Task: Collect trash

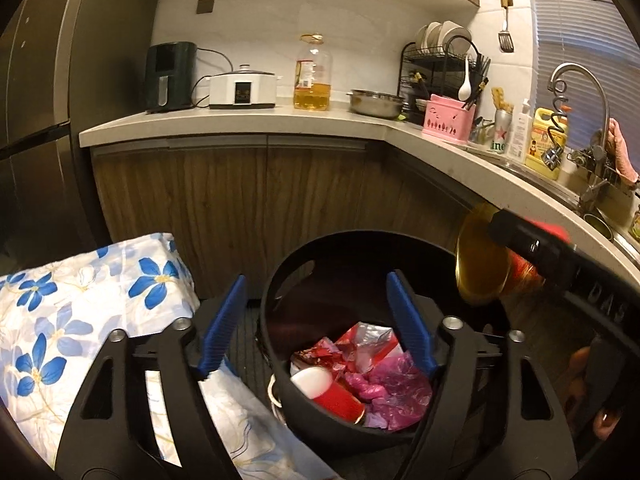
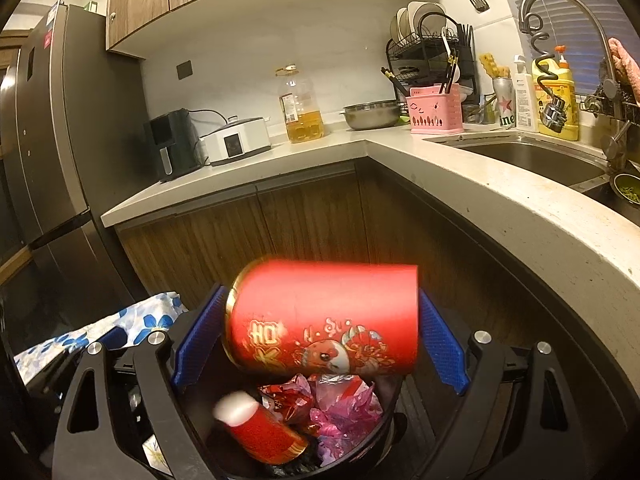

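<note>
Right tool (image 2: 320,340) clamping red canister (image 2: 324,316), over black bin (image 1: 276,280), left tool (image 1: 316,320) gaping

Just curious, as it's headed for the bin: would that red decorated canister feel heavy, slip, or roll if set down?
Probably light: the red canister looks like a gift tube with a gold rim. Its smooth round wall would likely roll on a flat surface. Gripped end to end by the right gripper, it shows no denting, so it seems stiff.

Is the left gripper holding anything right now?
No, the left gripper stands open and empty above the black trash bin.
</note>
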`<action>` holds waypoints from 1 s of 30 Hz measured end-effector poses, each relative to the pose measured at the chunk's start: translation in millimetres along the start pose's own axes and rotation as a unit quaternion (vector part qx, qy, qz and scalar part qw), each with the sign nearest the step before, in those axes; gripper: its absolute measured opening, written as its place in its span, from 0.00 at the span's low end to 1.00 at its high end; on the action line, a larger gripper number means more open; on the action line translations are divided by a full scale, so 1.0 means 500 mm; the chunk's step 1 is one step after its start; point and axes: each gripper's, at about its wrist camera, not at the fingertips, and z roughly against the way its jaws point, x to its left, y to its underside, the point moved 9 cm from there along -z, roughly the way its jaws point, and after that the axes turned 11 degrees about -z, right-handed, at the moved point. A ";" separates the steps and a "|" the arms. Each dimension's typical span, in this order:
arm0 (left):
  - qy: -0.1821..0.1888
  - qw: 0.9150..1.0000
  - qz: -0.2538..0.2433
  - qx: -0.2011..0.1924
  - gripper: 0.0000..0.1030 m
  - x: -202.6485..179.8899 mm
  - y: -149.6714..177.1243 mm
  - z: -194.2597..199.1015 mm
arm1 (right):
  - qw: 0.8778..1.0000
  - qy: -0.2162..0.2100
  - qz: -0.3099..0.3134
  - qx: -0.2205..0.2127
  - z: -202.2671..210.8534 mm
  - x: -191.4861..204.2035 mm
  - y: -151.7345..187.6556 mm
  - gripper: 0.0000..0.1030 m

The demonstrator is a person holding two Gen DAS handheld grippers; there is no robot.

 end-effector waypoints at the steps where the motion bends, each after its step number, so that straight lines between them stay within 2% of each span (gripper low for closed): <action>1: -0.002 1.000 0.007 -0.001 0.76 0.008 0.004 0.005 | 1.000 0.001 -0.002 0.001 -0.001 -0.002 0.000 0.89; 3: -0.009 1.000 0.019 -0.005 0.85 0.026 0.009 0.018 | 1.000 0.004 -0.005 -0.001 0.000 -0.006 0.001 0.92; 8: -0.047 0.998 0.048 -0.008 0.94 0.084 0.026 0.065 | 1.000 0.016 0.006 0.005 0.014 -0.011 0.015 0.94; 12: -0.084 0.995 0.057 -0.004 0.95 0.117 0.039 0.114 | 0.998 0.035 0.051 -0.001 0.051 0.009 0.038 0.95; 18: -0.123 0.991 0.051 -0.008 0.95 0.134 0.063 0.205 | 0.995 0.036 0.091 0.001 0.121 0.045 0.084 0.95; 24: -0.147 0.988 0.030 -0.018 0.95 0.136 0.087 0.304 | 0.993 0.049 0.104 0.000 0.193 0.071 0.122 0.95; 30: -0.165 0.986 0.023 -0.010 0.95 0.146 0.139 0.393 | 0.993 0.049 0.108 0.007 0.261 0.092 0.168 0.95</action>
